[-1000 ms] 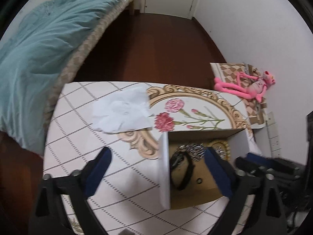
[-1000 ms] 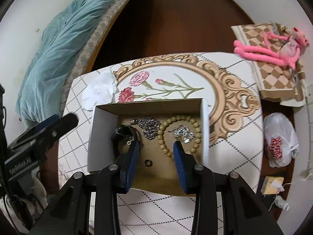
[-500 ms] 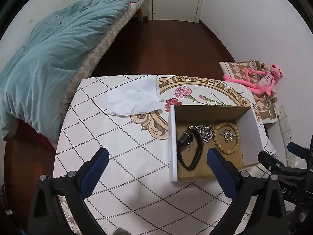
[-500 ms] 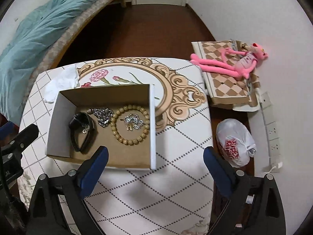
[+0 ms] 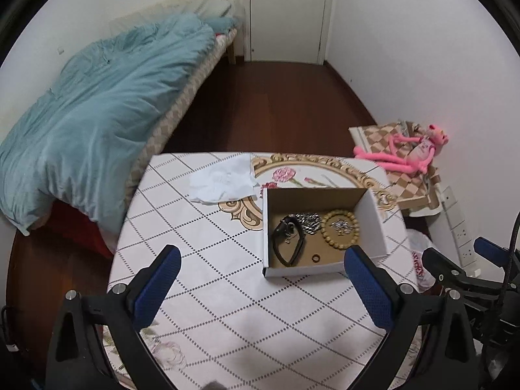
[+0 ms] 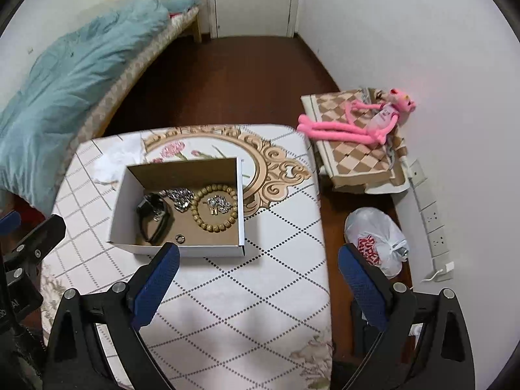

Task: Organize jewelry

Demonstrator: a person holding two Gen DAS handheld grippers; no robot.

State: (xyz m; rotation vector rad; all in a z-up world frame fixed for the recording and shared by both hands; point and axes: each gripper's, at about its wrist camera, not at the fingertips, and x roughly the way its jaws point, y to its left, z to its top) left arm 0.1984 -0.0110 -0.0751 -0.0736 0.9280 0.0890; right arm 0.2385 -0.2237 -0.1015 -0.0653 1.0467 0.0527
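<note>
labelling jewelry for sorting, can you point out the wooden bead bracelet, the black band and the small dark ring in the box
wooden bead bracelet (image 6: 199, 220): right wrist view, beads on its lower left arc
black band (image 6: 148, 231): right wrist view, its left strap
small dark ring (image 5: 315, 257): left wrist view, on the ring's rim

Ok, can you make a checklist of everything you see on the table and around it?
Surface: table under a white diamond-print cloth with a gold floral medallion.
Job's things: open box holding a black band, silver chain, bead bracelet with a silver charm inside its ring, and a small ring.
Clutter: crumpled tissue beside the box.
Grippers: left gripper and right gripper both open and empty, above the table.
Cables: white cord by the wall power strip.
Surroundings: bed with teal duvet, door, pink plush on a checkered box, white bag on the floor.
</note>
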